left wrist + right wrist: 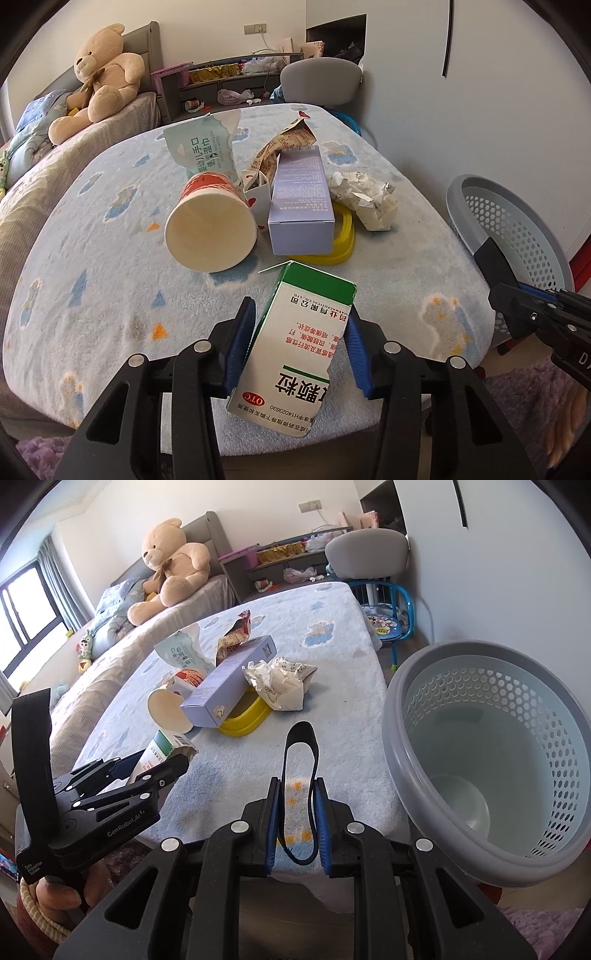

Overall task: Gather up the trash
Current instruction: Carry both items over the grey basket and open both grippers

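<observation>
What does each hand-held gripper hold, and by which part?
Left hand-held gripper: green-and-white medicine box, gripped by its long sides. Right hand-held gripper: black strap loop, lower end.

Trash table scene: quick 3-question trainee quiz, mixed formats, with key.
1. True or false: the left gripper is clamped on the green-and-white medicine box.
2. What does the right gripper hold? A) crumpled paper B) black strap loop C) paper cup
3. Fill in: the purple box lies partly on a yellow ____.

Key: 1 true. 2 B, the black strap loop. 3 lid. The grey basket stands beside the table.
</observation>
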Motion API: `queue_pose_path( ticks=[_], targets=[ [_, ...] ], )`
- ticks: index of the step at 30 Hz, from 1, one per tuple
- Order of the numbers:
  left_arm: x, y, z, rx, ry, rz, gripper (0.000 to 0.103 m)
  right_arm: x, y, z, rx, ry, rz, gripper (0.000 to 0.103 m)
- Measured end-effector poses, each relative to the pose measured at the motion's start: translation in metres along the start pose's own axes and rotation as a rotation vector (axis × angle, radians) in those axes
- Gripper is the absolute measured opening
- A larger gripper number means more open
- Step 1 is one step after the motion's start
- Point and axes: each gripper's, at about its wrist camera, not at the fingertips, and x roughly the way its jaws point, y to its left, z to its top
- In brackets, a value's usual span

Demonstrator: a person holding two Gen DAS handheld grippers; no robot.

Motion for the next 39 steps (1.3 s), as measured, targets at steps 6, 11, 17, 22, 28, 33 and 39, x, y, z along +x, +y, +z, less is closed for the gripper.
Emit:
queue_pose_path(
  ticks=[6,11,17,22,28,33,39],
  targets=[
    [-0.011,-0.004,0.0,-0.016,-0.012,-0.012,0.044,-0.002,0.002,0.002,-0.008,0.011,-0.002,0.019],
    [-0.023,-0.013,0.004,-0.01,-0.037,-0.022,0.044,-0.007,0.001,0.005,-0.005,0.005,-0.007,0.019],
    [-0.031,-0.028,0.014,-0.008,-0.053,-0.04,0.044,-0.017,-0.008,0.012,-0.001,-0.007,-0.011,0.019],
    [-0.036,-0.049,0.025,0.013,-0.065,-0.059,0.044,-0.029,-0.024,0.02,0.02,-0.026,-0.015,0.019],
    [-0.032,-0.084,0.043,0.05,-0.06,-0.094,0.044,-0.041,-0.054,0.03,0.051,-0.038,-0.055,0.019],
    [-0.024,-0.124,0.06,0.089,-0.054,-0.149,0.044,-0.057,-0.09,0.036,0.086,-0.049,-0.115,0.019],
    [-0.009,-0.175,0.077,0.154,-0.037,-0.219,0.044,-0.07,-0.134,0.039,0.146,-0.054,-0.187,0.019]
  ],
)
